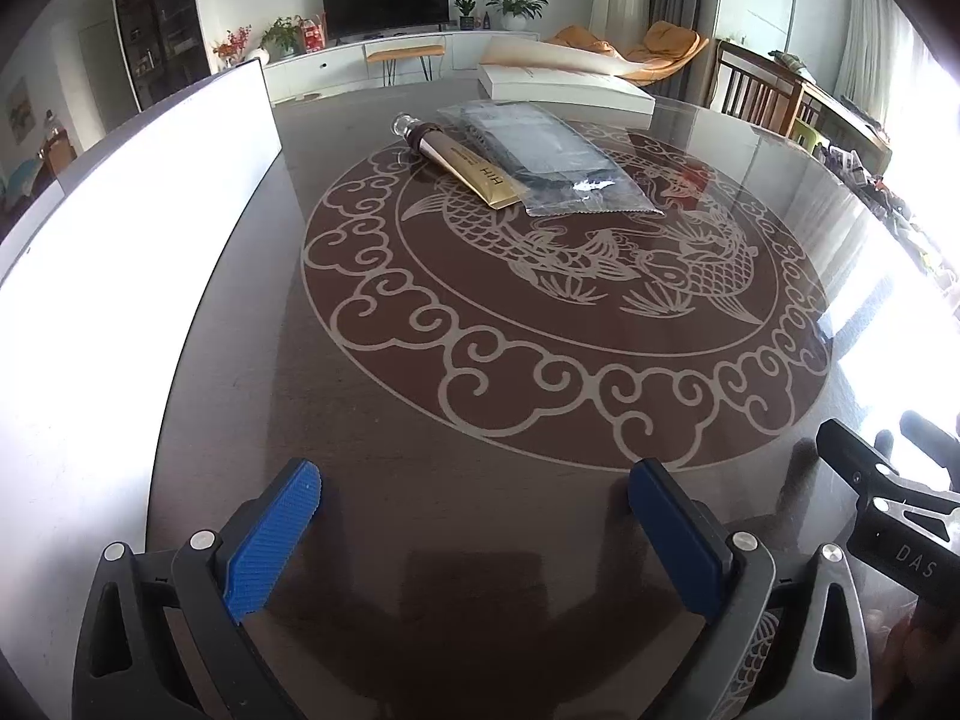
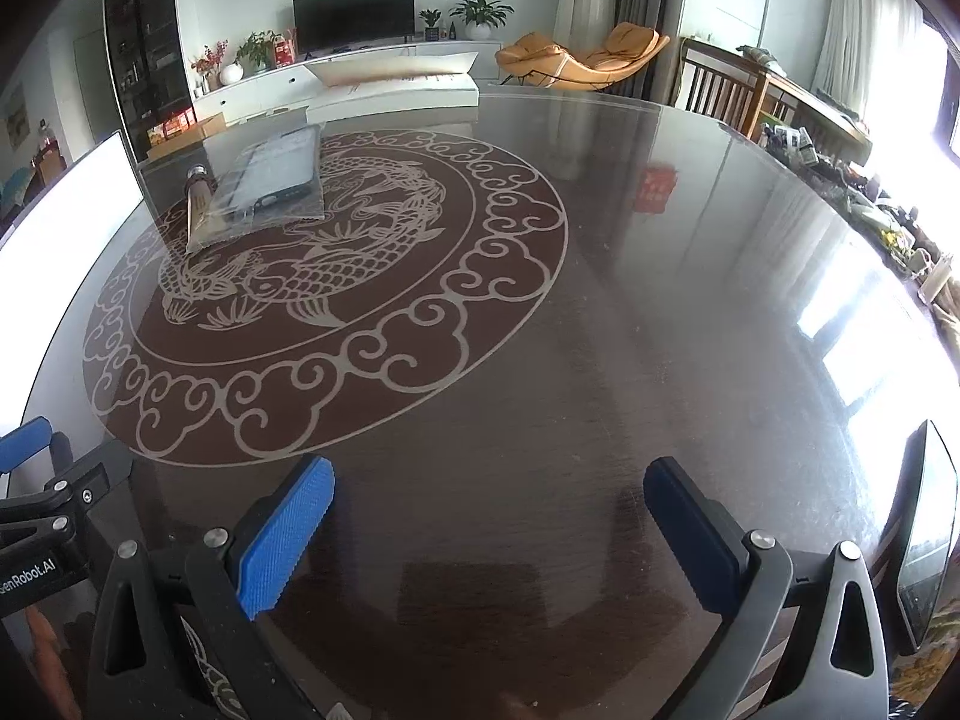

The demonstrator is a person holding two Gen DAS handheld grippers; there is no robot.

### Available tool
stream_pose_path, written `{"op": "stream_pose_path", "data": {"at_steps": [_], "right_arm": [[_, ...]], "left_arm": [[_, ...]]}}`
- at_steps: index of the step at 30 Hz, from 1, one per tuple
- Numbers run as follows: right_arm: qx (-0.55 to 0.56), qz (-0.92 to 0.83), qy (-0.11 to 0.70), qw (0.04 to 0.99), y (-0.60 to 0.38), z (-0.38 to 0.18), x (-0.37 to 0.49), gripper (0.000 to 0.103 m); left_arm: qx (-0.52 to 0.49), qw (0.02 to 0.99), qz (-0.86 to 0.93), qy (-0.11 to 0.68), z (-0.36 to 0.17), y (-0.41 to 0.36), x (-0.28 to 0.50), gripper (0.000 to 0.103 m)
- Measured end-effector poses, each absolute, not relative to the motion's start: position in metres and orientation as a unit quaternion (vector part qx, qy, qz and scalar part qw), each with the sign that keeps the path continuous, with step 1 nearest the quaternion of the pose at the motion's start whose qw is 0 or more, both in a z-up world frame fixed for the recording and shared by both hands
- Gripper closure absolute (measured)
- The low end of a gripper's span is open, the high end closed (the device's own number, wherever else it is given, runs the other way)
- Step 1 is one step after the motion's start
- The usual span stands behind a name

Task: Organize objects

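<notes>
Both grippers, L (image 1: 474,531) & R (image 2: 489,531), released above table (image 2: 600,360); tube (image 1: 465,165) touching bag (image 1: 558,159).

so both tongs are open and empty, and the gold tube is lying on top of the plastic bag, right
Not quite. Both the left tongs and right tongs are open and empty, but the tube lies beside the bag, with the bag's edge overlapping it, not on top of it. The right wrist view shows the bag covering part of the tube.
</notes>
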State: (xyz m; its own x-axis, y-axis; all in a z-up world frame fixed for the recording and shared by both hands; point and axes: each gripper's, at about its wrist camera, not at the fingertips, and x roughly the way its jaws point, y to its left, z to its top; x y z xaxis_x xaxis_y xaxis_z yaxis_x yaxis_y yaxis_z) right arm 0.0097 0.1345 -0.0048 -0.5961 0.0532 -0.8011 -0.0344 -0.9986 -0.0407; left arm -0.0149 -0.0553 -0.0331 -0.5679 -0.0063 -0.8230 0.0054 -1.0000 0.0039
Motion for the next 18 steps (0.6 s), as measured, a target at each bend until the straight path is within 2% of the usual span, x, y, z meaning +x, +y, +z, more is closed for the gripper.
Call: {"op": "stream_pose_path", "data": {"at_steps": [18], "right_arm": [[-0.452, 0.892, 0.003, 0.020, 0.138, -0.007, 0.008, 0.000]], "left_arm": [[0.469, -0.004, -0.883, -0.001, -0.032, -0.056, -0.028, 0.000]]}}
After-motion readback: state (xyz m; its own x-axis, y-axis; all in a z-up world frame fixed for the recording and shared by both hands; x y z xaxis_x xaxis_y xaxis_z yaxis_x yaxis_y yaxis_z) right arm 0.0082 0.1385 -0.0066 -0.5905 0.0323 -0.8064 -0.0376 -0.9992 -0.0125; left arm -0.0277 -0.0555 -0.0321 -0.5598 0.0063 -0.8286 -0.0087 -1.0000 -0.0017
